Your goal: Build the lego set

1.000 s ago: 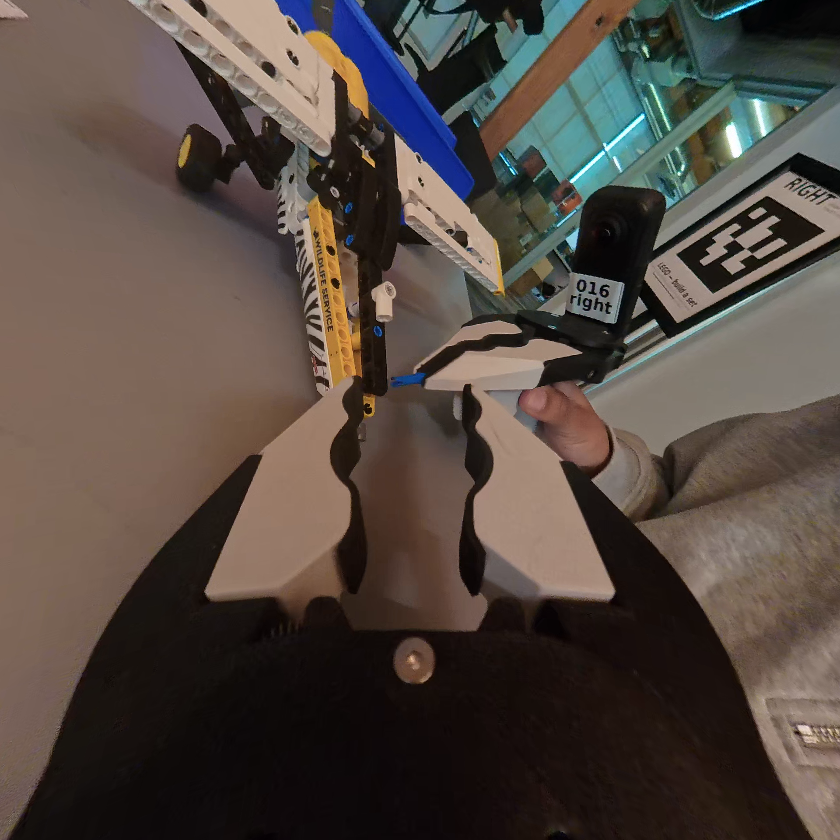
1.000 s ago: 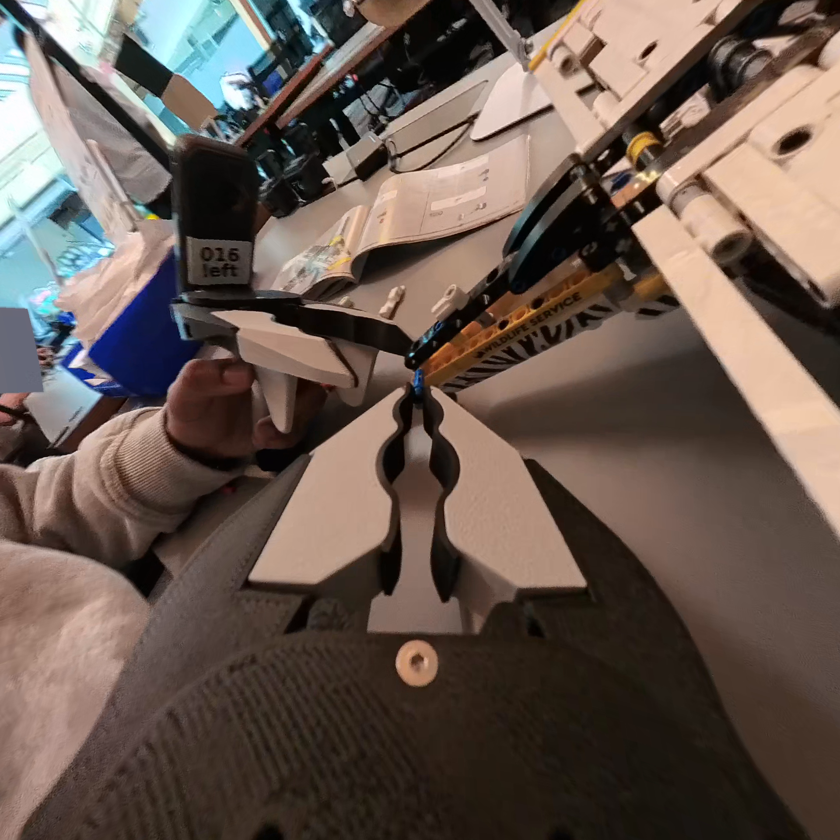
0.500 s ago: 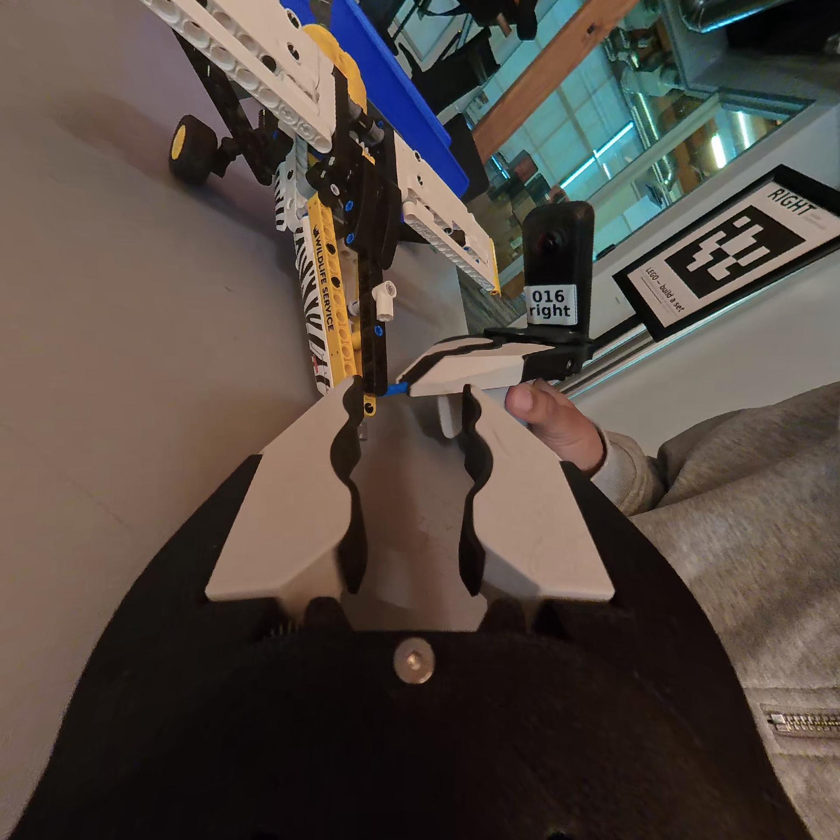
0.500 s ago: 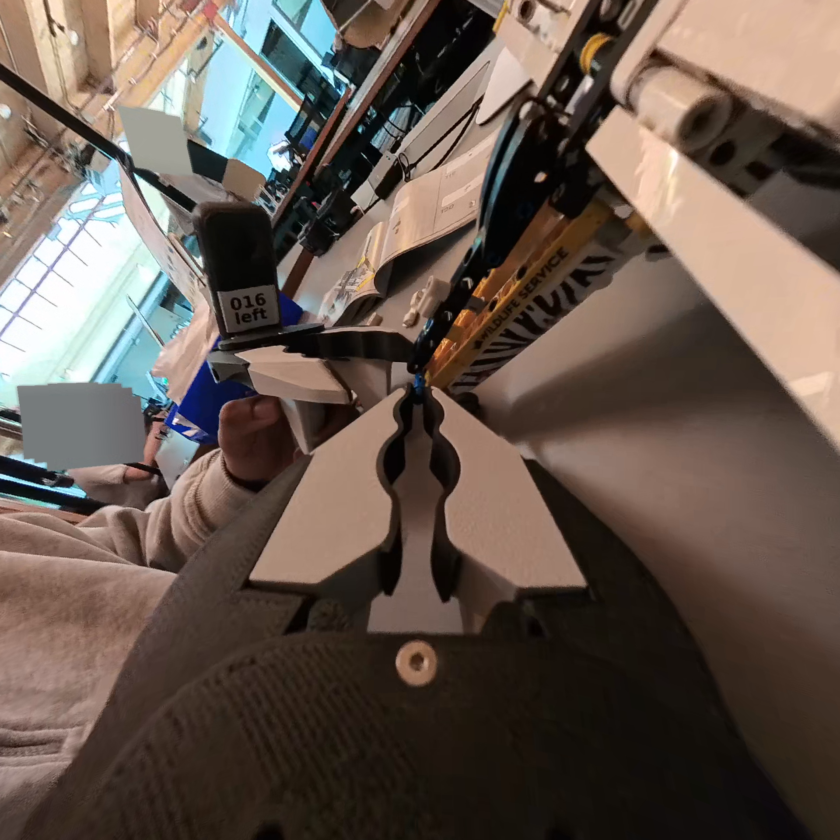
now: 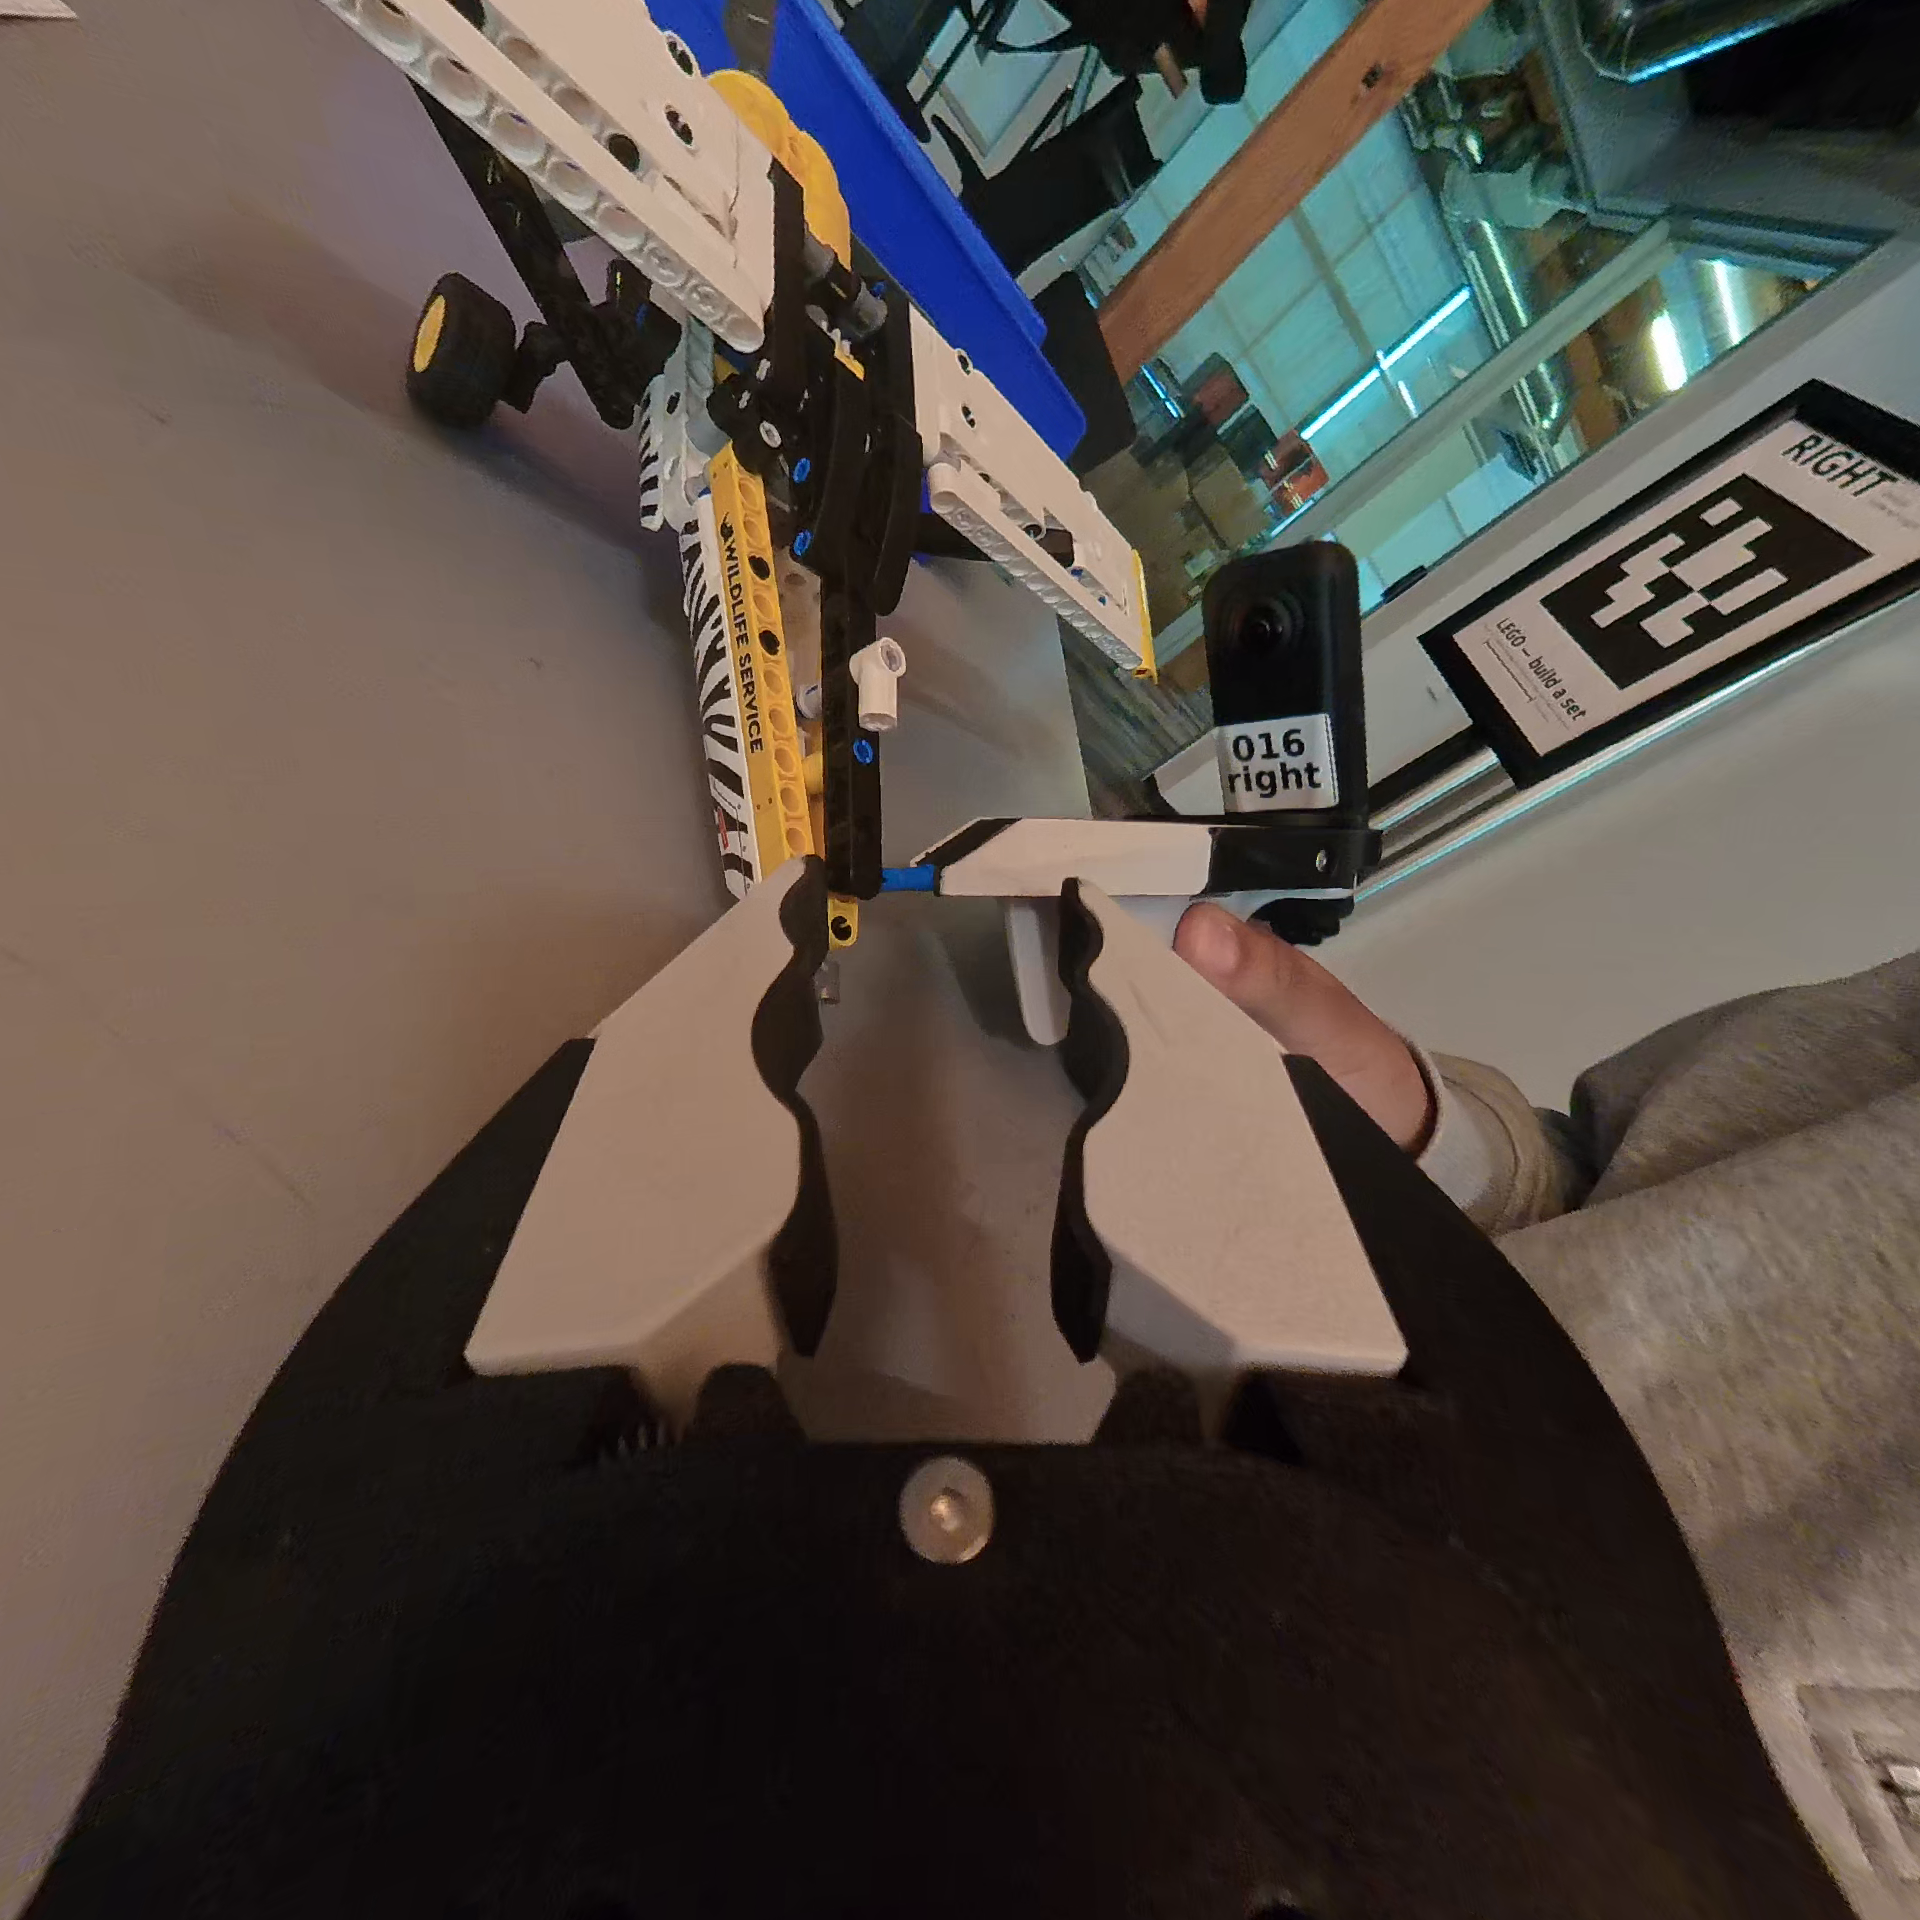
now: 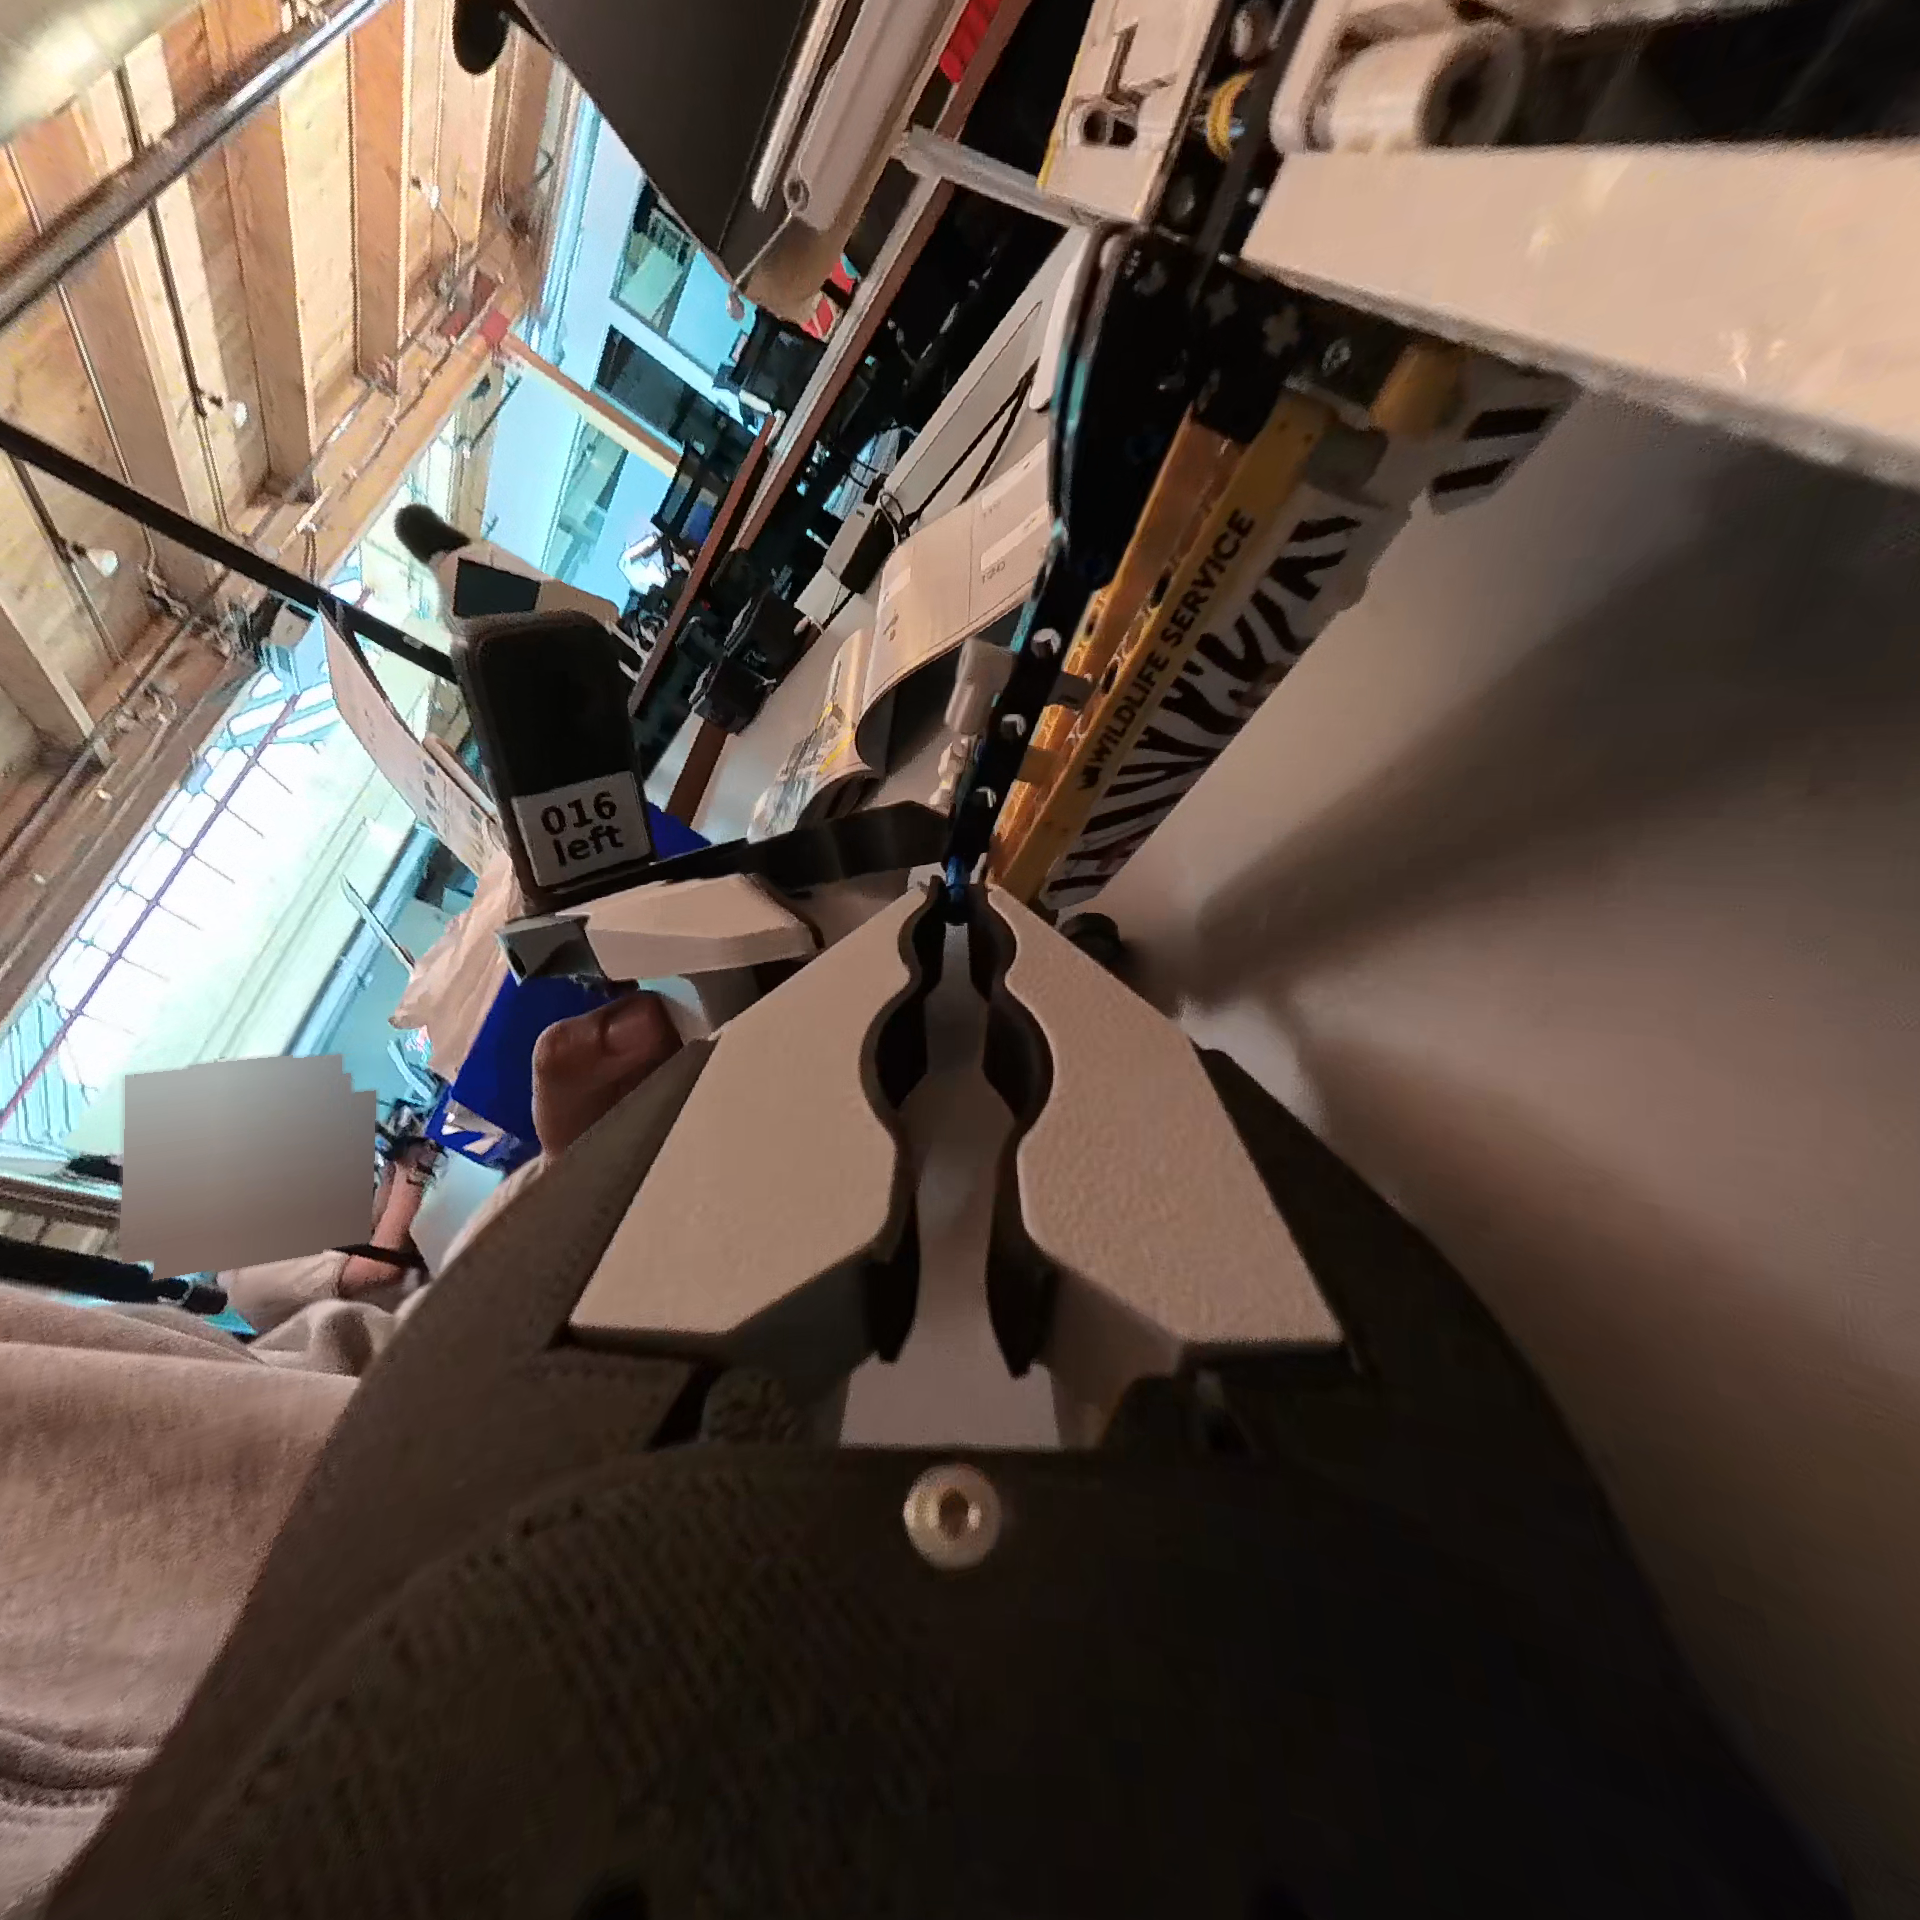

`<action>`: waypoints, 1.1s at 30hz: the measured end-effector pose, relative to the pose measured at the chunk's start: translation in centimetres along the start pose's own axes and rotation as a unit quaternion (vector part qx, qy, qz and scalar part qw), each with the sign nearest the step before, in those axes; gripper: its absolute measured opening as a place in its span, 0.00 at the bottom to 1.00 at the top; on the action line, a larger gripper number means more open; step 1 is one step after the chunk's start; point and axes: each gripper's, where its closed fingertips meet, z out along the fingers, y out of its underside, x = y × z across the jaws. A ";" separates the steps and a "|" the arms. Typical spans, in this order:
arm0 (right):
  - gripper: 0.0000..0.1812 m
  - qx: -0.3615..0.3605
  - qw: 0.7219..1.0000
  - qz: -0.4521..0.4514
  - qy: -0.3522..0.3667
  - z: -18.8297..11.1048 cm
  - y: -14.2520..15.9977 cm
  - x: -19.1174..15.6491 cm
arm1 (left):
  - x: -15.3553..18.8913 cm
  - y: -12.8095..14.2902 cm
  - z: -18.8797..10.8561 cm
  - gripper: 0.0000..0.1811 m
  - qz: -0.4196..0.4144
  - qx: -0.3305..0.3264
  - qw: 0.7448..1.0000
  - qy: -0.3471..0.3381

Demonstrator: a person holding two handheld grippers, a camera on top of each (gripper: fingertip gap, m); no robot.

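Note:
The lego model (image 5: pixel 769 644) is a plane with white wings, a yellow beam and a black beam (image 5: pixel 854 790), and it lies on the grey table. My right gripper (image 6: pixel 957 902) is shut on a small blue pin (image 5: pixel 906 880) and holds it against the black beam's near end (image 6: pixel 987 790). It comes in from the right in the left wrist view (image 5: pixel 1039 857). My left gripper (image 5: pixel 935 909) is open. Its left fingertip (image 5: pixel 795 904) rests against the near end of the beams, and its right finger stands free. It also shows in the right wrist view (image 6: pixel 717 920).
A white connector (image 5: pixel 878 681) sticks out of the black beam. A yellow-hubbed wheel (image 5: pixel 457 348) sits at the model's far left. A blue bin (image 5: pixel 935 260) stands behind the model. An open instruction booklet (image 6: pixel 935 603) lies beyond the model. A framed marker sign (image 5: pixel 1704 582) stands at the right. Less than 4 cm separates the two grippers' tips.
My right gripper has moved a little left toward the black beam and levelled out, rolling its view. Less of the blue pin shows. My left gripper has held still.

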 end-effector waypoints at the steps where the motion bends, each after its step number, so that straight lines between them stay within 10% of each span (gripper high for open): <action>1: 0.01 0.004 1.000 0.009 0.000 0.0 0.0 0.0 | 0.0 0.0 0.0 0.24 -0.002 0.001 1.000 0.000; 20: 0.01 0.045 0.993 0.105 -0.010 -0.1 0.1 0.0 | -1.4 0.2 -0.2 0.09 -0.022 -0.002 0.999 -0.045; 33: 0.01 -0.040 0.983 -0.167 0.064 0.1 0.7 -0.7 | -1.7 0.6 -0.8 0.04 0.036 -0.044 0.996 -0.065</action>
